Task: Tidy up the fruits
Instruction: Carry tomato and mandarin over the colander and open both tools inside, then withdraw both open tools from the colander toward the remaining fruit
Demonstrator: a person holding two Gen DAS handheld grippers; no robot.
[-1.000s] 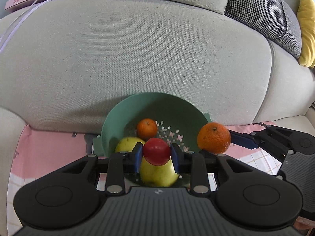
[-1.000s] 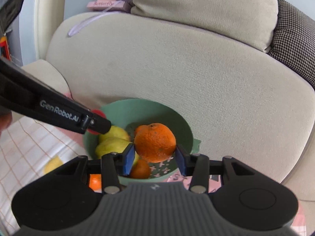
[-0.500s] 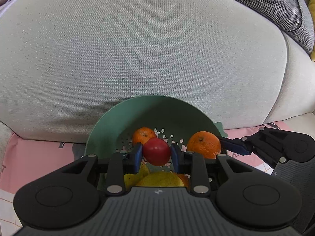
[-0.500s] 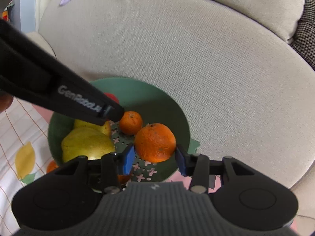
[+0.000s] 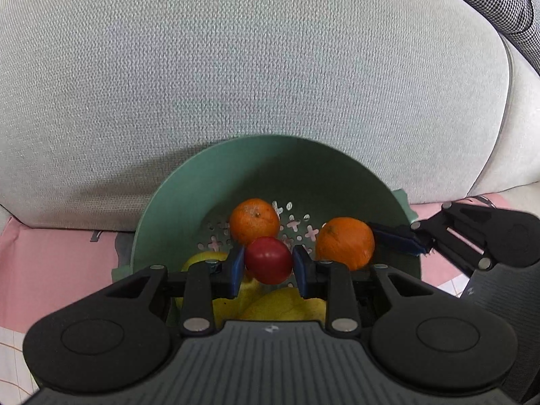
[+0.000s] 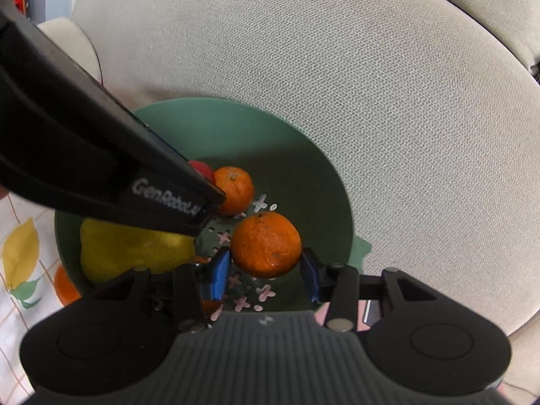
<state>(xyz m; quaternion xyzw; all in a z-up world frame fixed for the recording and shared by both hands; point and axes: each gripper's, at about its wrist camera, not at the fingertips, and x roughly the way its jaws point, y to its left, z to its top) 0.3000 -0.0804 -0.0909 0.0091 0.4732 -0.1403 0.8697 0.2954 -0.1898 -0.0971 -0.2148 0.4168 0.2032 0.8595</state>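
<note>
Both grippers have dropped closer to the green bowl (image 5: 189,182) since the earlier frames, so its rim now fills more of each view and the fruit inside shows larger. Left gripper (image 5: 268,265) has its fingers pinching a small red fruit (image 5: 268,260), held just above the yellow pears (image 5: 283,303) and just in front of a loose orange (image 5: 254,224) lying on the holed bottom. Right gripper (image 6: 266,270) has its fingers pinching a bigger orange (image 6: 266,244), which hangs over the bare patch of the bowl's bottom, clear of the pear (image 6: 135,253) on its left. The bowl sits on a pink cloth (image 5: 50,263) against the sofa cushion (image 5: 236,67). The step in hand looks to be setting both fruits down in the bowl. To do it well, each should go low before the fingers spread, so nothing drops and bounces out; the red one wants a settled hollow beside the pears rather than a perch on top, and the two grippers, near each other, should let go without knocking.
</note>
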